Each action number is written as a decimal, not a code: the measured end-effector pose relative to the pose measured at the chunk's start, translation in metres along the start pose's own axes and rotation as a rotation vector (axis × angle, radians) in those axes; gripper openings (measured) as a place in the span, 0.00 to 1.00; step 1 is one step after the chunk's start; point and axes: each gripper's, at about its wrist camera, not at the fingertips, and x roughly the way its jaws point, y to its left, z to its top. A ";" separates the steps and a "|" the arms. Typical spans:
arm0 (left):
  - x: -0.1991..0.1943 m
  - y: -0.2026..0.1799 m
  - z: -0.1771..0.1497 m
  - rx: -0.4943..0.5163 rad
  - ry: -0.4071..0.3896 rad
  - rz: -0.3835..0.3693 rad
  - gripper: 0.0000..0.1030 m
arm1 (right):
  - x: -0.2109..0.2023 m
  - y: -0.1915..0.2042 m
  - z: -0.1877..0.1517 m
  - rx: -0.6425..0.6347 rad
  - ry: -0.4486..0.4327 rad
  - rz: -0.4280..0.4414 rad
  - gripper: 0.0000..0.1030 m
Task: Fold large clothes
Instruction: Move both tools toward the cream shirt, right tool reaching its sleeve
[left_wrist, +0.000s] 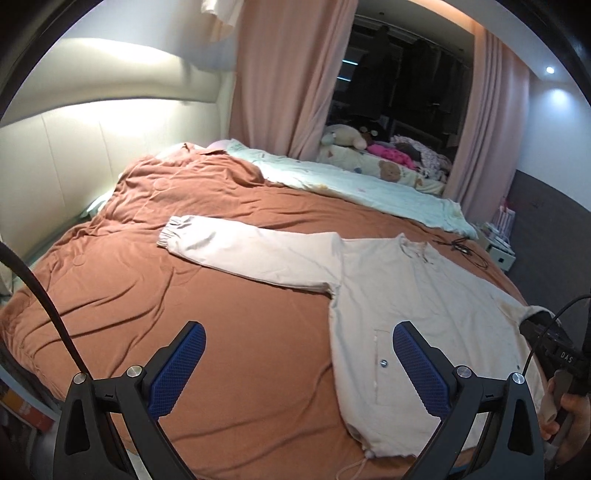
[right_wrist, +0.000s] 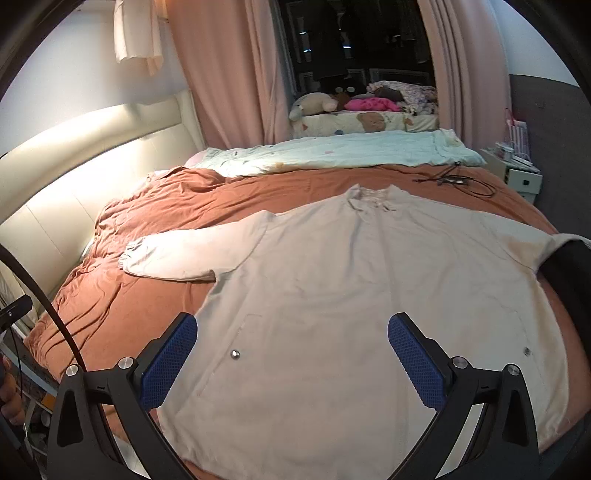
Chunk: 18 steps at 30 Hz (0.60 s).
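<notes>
A large cream long-sleeved top (right_wrist: 351, 280) lies spread flat, collar away from me, on a rust-brown bedspread (right_wrist: 155, 295). Its left sleeve (right_wrist: 177, 258) stretches out to the left; it also shows in the left wrist view (left_wrist: 251, 254). The right sleeve is hidden at the right edge. My left gripper (left_wrist: 299, 365) is open and empty, above the bedspread at the top's (left_wrist: 424, 295) left hem side. My right gripper (right_wrist: 291, 354) is open and empty, above the top's lower middle. Its body shows at the right edge of the left wrist view (left_wrist: 554, 350).
A pale green quilt (right_wrist: 332, 155) lies across the far side of the bed. A black cable (right_wrist: 454, 181) lies on the bedspread beyond the collar. A padded headboard (right_wrist: 74, 177) runs along the left. A white box (right_wrist: 521, 177) stands at the far right. Soft toys and clothes (right_wrist: 362, 99) pile by the window.
</notes>
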 end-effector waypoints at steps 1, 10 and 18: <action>0.005 0.004 0.004 -0.004 0.004 0.010 0.97 | 0.009 -0.001 0.007 -0.002 0.003 0.009 1.00; 0.056 0.042 0.034 -0.035 0.035 0.052 0.96 | 0.070 -0.014 0.043 0.008 0.020 0.034 1.00; 0.127 0.081 0.067 -0.027 0.073 0.146 0.96 | 0.137 0.001 0.080 0.041 0.080 0.042 1.00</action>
